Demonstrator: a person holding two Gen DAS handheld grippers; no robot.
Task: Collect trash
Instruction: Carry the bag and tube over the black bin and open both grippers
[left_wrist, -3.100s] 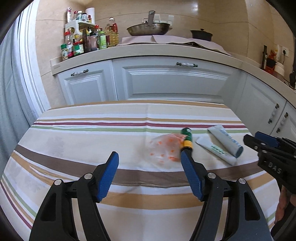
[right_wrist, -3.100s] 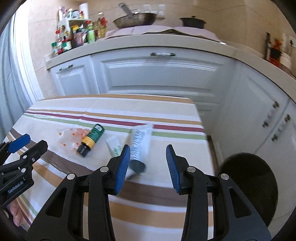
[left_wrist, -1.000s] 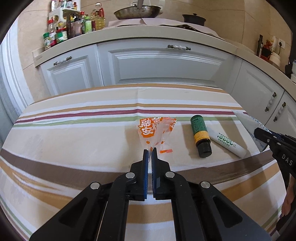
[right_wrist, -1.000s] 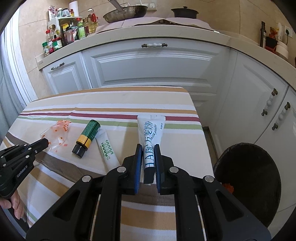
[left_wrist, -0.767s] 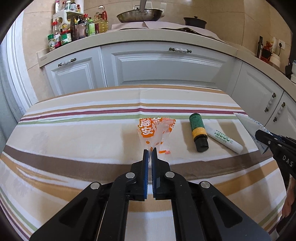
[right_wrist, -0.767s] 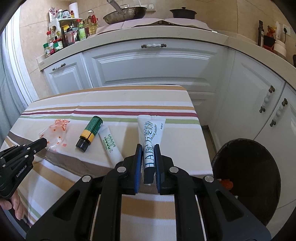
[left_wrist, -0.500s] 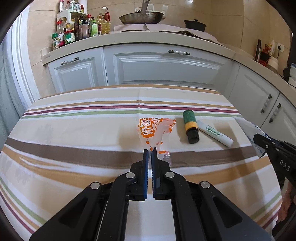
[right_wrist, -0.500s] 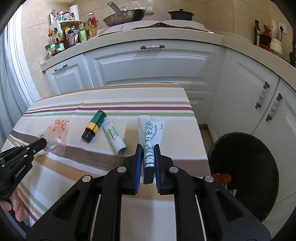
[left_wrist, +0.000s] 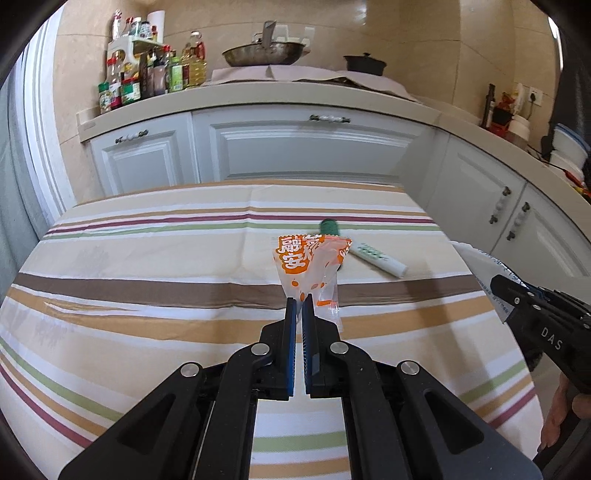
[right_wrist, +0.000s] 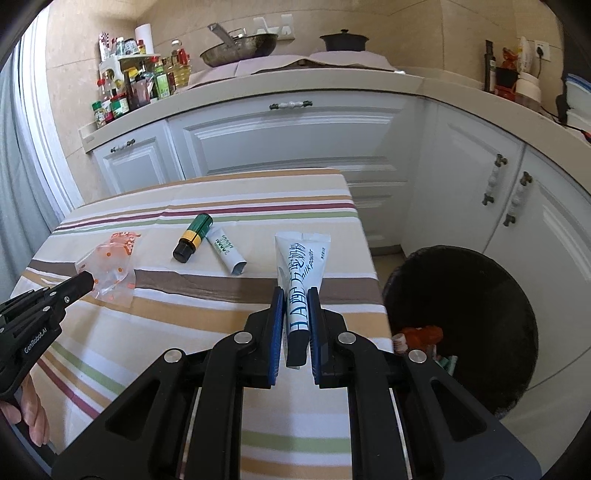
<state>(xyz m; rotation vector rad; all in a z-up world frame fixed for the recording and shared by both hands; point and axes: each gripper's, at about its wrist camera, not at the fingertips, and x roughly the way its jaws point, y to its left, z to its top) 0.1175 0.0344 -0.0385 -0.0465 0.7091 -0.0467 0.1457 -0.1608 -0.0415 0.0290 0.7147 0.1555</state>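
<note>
My left gripper (left_wrist: 299, 308) is shut on a clear plastic wrapper with orange print (left_wrist: 308, 264), which stands up off the striped tablecloth (left_wrist: 147, 266). Seen from the right wrist, the same wrapper (right_wrist: 110, 266) hangs at the left gripper's tip (right_wrist: 85, 280). My right gripper (right_wrist: 295, 299) is shut on a white tube with blue lettering (right_wrist: 301, 269), held above the table's right edge. A green bottle with a yellow band and black cap (right_wrist: 192, 233) and a small white tube (right_wrist: 226, 251) lie on the cloth. A black trash bin (right_wrist: 461, 325) stands on the floor to the right.
White kitchen cabinets (right_wrist: 288, 140) run behind the table and along the right. The counter holds spice bottles (right_wrist: 129, 92), a pan (right_wrist: 240, 44) and a black pot (right_wrist: 343, 38). The bin holds some orange and green litter (right_wrist: 421, 336). A person's hand (right_wrist: 33, 417) shows at lower left.
Both grippers have drawn back from the cabinets with their items held; the table looks smaller and farther. The wrapper has lifted off the cloth. More of the bin has come into the right wrist view.
</note>
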